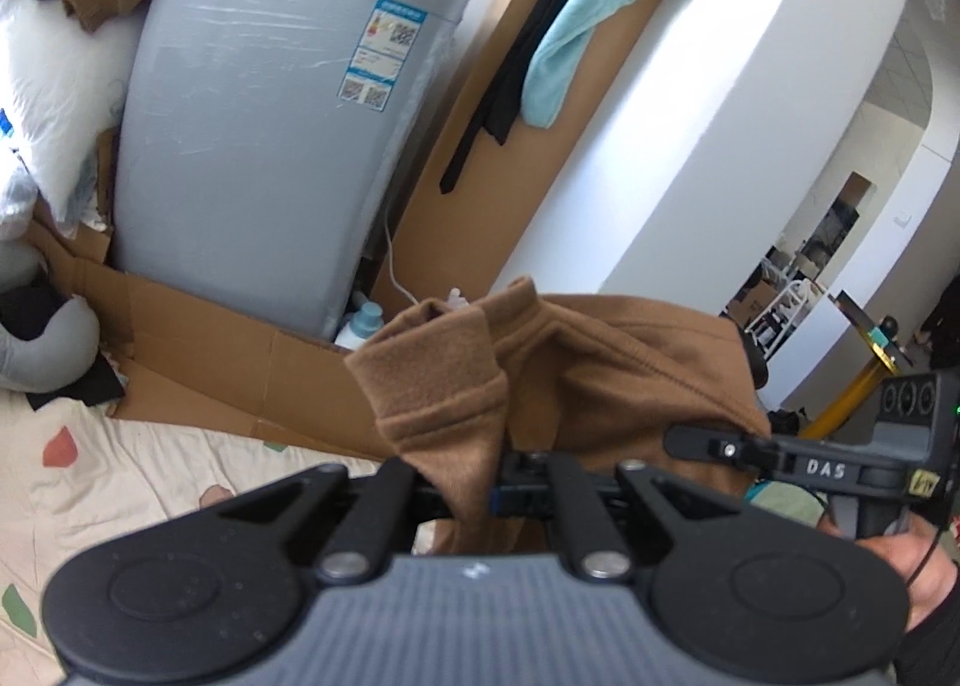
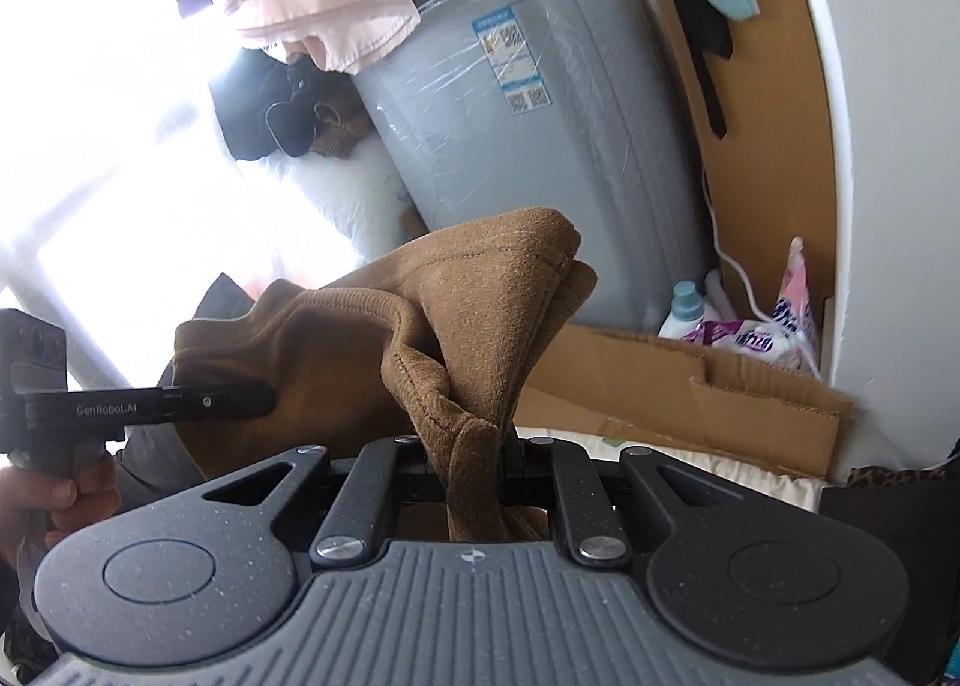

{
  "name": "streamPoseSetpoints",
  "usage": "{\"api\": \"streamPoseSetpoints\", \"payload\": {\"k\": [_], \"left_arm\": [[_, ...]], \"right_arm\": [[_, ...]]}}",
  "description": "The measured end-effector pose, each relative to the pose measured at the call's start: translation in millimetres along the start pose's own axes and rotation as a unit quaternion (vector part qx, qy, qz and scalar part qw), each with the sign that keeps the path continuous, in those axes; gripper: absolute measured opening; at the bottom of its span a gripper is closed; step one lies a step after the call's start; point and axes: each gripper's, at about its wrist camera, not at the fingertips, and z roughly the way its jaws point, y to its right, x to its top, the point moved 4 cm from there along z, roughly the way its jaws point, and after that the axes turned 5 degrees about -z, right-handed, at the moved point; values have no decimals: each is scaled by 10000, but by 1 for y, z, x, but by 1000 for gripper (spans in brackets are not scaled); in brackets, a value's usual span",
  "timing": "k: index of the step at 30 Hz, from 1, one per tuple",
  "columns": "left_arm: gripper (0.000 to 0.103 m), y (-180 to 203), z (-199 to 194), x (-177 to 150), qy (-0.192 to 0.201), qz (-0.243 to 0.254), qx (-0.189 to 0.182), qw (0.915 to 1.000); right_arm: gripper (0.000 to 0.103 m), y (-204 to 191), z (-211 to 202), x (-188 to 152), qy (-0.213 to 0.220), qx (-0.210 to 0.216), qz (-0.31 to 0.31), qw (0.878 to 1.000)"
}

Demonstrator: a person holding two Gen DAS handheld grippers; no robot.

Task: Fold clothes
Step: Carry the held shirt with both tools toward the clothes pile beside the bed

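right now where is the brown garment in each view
Left wrist view: brown garment sits low centre, pinched in the left claw and stretching right to the right claw.
Right wrist view: it fills the centre, pinched in the right claw, trailing left to the left claw.
Shared landmark: the grey washing machine behind it.

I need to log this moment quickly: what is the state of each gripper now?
Left gripper: closed on the brown garment.
Right gripper: closed on the same brown garment.
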Motion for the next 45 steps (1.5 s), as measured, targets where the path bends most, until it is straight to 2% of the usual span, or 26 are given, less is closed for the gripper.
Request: {"api": "streamPoseSetpoints", "payload": {"k": [14, 21, 27, 37, 45], "left_arm": [[5, 19, -25, -11, 89, -220, 111, 9997], [5, 19, -15, -10, -21, -262, 21, 9997], [5, 24, 10, -6, -132, -141, -267, 9995], [5, 50, 43, -14, -296, -31, -733, 9969], [5, 73, 59, -24, -380, 116, -1067, 9935]], "right_arm": [[11, -22, -40, -2, 211, 93, -68, 9997], [11, -25, -52, -14, 263, 25, -146, 9995], [11, -3, -67, -23, 500, -308, 174, 9981], [11, 21, -87, -36, 511, -818, 392, 9946], [11, 36, -117, -46, 562, -1027, 475, 9920]]}}
